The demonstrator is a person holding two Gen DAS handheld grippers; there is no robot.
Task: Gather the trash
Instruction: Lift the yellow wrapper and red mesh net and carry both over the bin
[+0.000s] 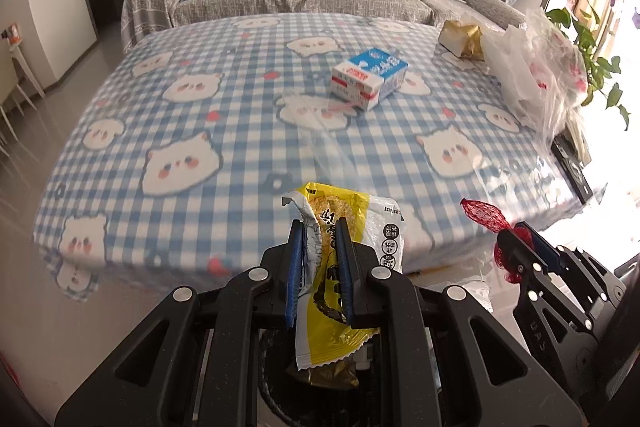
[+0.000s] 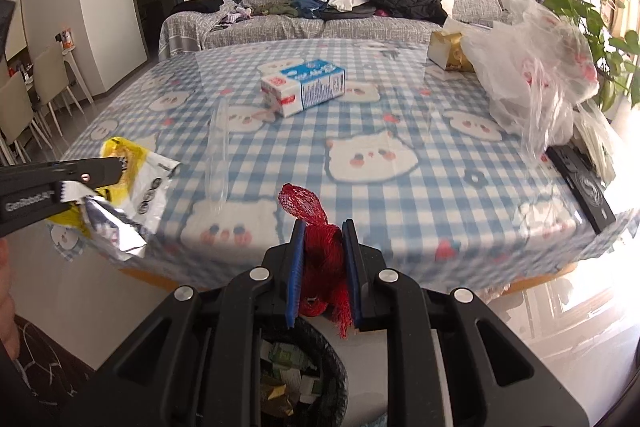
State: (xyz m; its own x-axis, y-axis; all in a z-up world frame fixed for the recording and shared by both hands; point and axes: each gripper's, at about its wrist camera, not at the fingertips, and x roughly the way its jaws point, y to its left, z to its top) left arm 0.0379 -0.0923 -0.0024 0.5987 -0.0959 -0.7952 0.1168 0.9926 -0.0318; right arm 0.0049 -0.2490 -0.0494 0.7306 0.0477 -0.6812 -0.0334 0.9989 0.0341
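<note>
We've one yellow wrapper clamped upright in our left gripper, one red net pinched in our right gripper, both above the bin

One milk carton, one yellow wrapper, one red net, one gold box, two grippers.
</note>
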